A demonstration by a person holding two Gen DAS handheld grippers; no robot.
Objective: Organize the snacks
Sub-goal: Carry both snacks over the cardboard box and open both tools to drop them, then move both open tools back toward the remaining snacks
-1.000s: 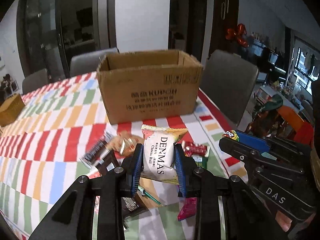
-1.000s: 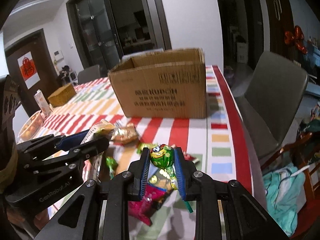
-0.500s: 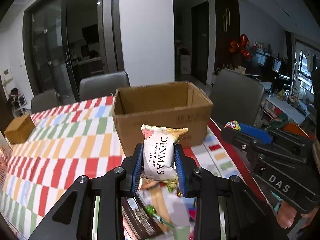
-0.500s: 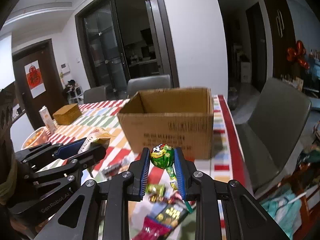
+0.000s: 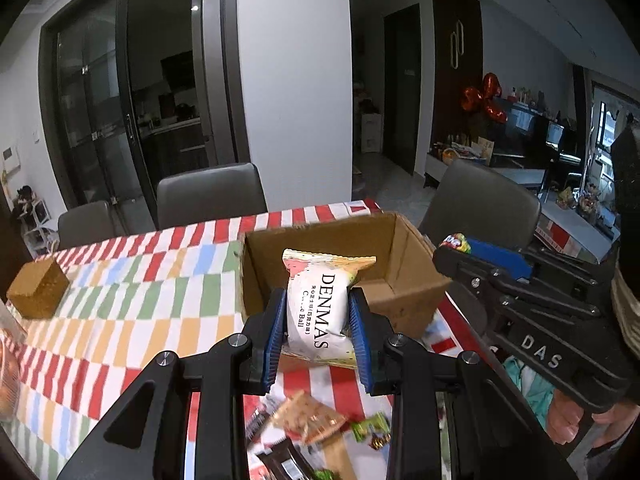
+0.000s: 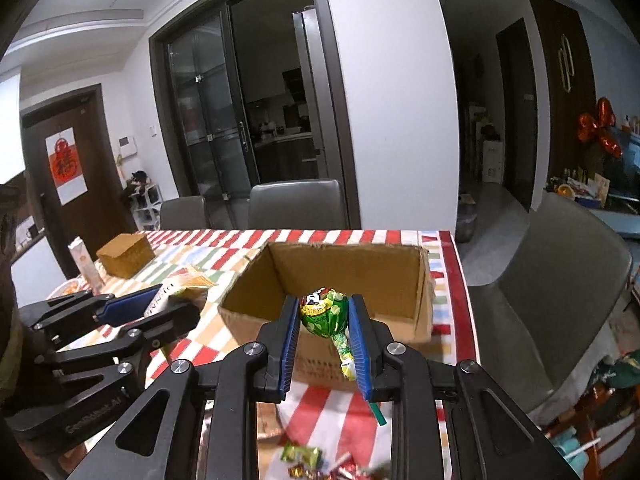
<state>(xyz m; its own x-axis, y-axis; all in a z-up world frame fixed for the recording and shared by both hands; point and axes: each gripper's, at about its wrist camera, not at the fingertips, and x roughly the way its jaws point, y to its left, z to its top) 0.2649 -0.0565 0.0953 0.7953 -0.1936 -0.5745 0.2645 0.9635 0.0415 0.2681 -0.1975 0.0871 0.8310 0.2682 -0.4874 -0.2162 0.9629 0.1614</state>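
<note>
From the left wrist view, the left gripper [image 5: 318, 330] was clamped on a white Denmas snack pack [image 5: 320, 308], held upright in the air in front of the open cardboard box [image 5: 400, 292], which stood on the striped tabletop [image 5: 132, 304]. The right gripper [image 5: 450, 245] showed at the right edge with something colourful at its tip, and loose snacks [image 5: 316, 426] lay blurred on the tabletop below; I could not count them. One small brown box [image 5: 37, 294] sat far to the left, and three grey chairs stood around the table. From the right wrist view, the right gripper [image 6: 324, 322] was closed on one green-wrapped lollipop [image 6: 322, 312], pinching its round head while the stick [image 6: 378, 412] hung down between the jaws, again short of the box opening. The left gripper [image 6: 180, 300] held its pack off to the left. One cardboard box, two grippers and two held snacks were in sight. I judged the risks plain enough: the puffy pack could slip or be crushed if the squeeze changed, the lollipop could swivel on its head and drop outside the box, and two grippers heading for one opening could knock each other or the box rim.
</note>
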